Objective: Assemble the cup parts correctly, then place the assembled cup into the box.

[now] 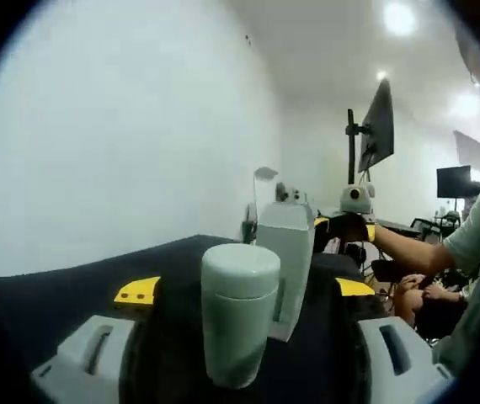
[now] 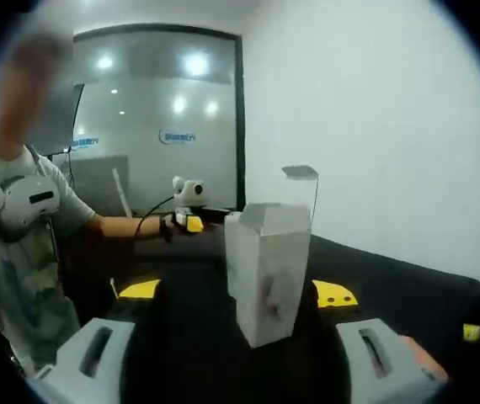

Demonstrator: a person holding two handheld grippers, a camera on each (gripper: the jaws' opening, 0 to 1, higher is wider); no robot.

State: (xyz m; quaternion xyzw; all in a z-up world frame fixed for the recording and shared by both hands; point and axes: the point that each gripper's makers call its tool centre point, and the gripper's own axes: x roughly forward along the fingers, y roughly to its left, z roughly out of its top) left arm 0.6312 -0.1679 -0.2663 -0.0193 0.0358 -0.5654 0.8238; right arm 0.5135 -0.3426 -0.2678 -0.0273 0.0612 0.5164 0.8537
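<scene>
Pale green lidded cup point(image 1: 238, 311) looks assembled, standing before translucent white open box point(image 1: 286, 261); boxing remains. Left gripper point(image 1: 240, 358) and right gripper point(image 2: 236, 358) jaws wide apart, holding nothing.

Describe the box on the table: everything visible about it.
The box is a tall, narrow carton of clear or frosted plastic, standing upright on the black table. Its top is open, with the lid flap raised above it. Its inside looks empty. In the left gripper view it stands just behind the pale green cup; whether they touch cannot be told. Neither gripper touches it.
</scene>
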